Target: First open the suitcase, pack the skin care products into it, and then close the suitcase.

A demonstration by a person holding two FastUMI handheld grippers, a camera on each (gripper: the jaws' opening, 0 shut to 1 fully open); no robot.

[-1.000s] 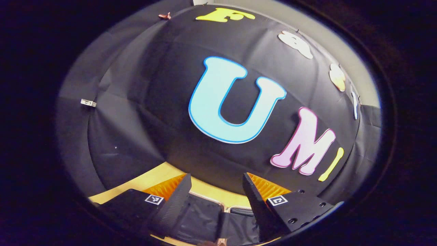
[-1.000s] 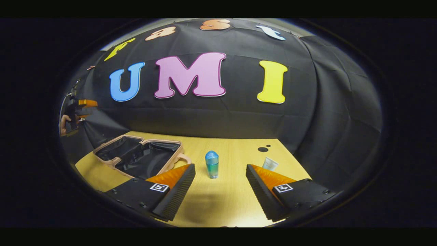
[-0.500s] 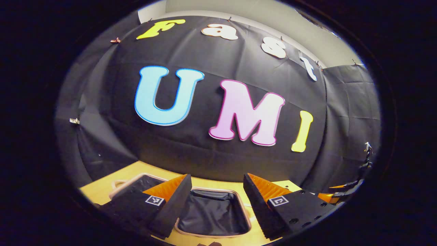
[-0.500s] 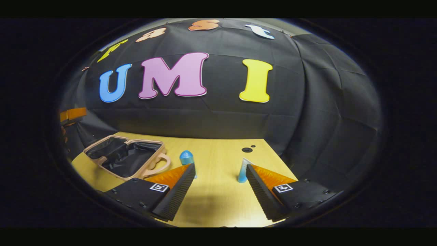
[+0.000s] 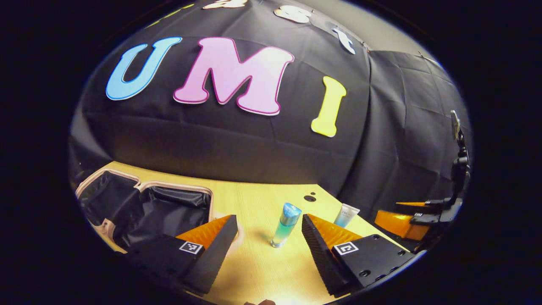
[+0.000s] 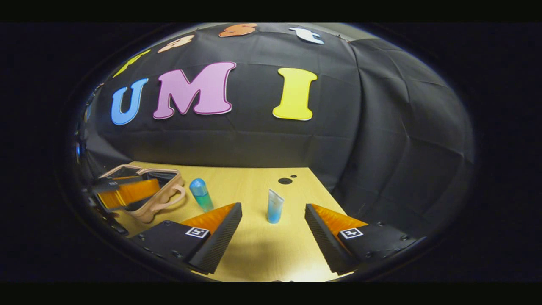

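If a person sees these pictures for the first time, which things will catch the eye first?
Probably the open suitcase, lying flat on the left of the wooden table with its dark lining exposed. Next come the blue-capped bottle and the small tube, both standing upright, each framed between the spread fingers of the left gripper and the right gripper.

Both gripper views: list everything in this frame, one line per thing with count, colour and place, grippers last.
suitcase: 1, pale pink shell with black lining, lying open at the table's left end.
bottle: 1, blue cap over blue-green body, upright on the table just right of the suitcase.
tube: 1, pale top fading to blue, standing cap-down right of the bottle.
table: 1, light wood, with two dark round holes near its far edge.
left gripper: 1, open, above the table, the bottle ahead between its fingers.
right gripper: 1, open, above the table, the tube ahead between its fingers.
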